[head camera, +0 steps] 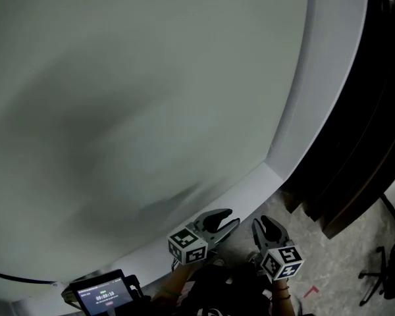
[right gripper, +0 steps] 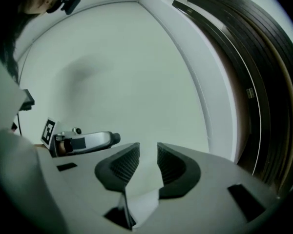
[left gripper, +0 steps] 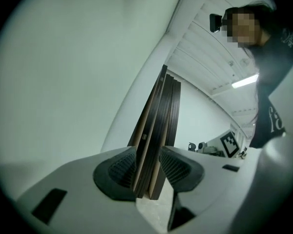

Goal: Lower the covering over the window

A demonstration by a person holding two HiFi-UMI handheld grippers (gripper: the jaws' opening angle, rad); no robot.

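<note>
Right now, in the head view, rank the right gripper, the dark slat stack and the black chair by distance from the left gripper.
From the left gripper:
1. right gripper, just beside it on the right.
2. dark slat stack, further right.
3. black chair, at the far right edge.

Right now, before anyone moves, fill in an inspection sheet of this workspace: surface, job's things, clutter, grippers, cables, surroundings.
Surface: broad pale grey wall panel, bare; white frame beside it.
Job's things: no window covering can be made out for sure.
Clutter: stack of dark brown flat boards standing right of the frame; small black device with lit screen.
Grippers: left gripper and right gripper both open, holding nothing.
Cables: thin black cable, lower left.
Surroundings: speckled grey floor; black chair base.
</note>
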